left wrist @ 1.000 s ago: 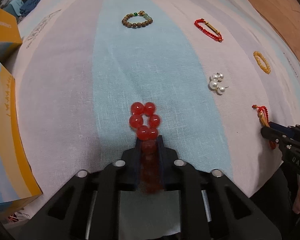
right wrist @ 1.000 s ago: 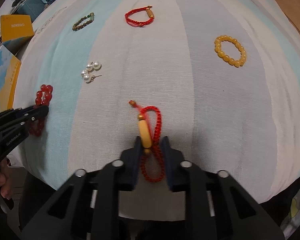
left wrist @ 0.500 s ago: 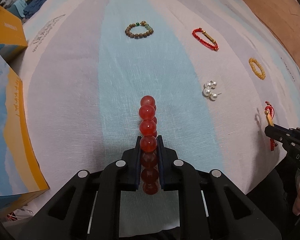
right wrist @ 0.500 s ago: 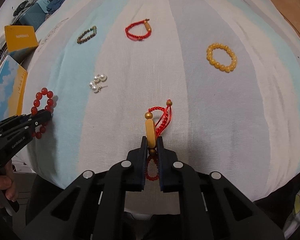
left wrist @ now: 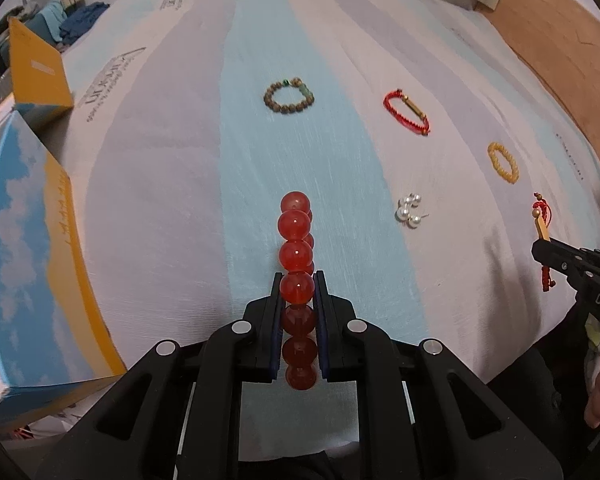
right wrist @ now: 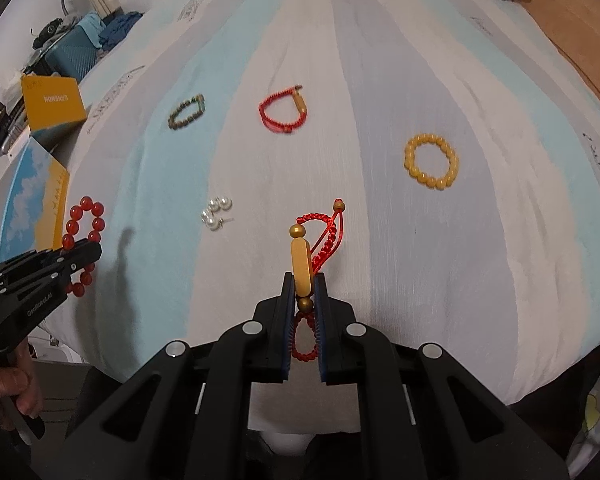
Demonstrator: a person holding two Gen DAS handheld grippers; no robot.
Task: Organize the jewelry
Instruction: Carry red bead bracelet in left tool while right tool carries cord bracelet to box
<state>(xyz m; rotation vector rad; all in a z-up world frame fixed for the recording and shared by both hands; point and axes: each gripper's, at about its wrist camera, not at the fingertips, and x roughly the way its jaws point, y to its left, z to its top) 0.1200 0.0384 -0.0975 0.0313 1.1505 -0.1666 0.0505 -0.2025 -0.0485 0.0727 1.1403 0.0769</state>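
My left gripper [left wrist: 298, 280] is shut on a red bead bracelet [left wrist: 295, 222] and holds it on edge above the striped cloth [left wrist: 172, 184]; it also shows in the right wrist view [right wrist: 85, 220]. My right gripper [right wrist: 303, 280] is shut on a red cord bracelet with a yellow tube bead [right wrist: 301, 262], lifted off the cloth; it also shows at the right of the left wrist view [left wrist: 542, 226]. On the cloth lie a brown bead bracelet [left wrist: 288, 96], another red cord bracelet [left wrist: 406, 114], a yellow bead bracelet [right wrist: 432, 162] and pearl earrings [right wrist: 216, 214].
A blue and yellow box [left wrist: 32, 260] lies at the left edge of the cloth, with a smaller yellow box [left wrist: 36, 68] behind it. Clutter and a blue case [right wrist: 74, 54] sit at the far left. Wooden floor [left wrist: 560, 36] shows at the far right.
Both grippers closed on their bracelets and lifted them off the cloth. The red beads now stand on edge in line, and both views have risen and pulled back.
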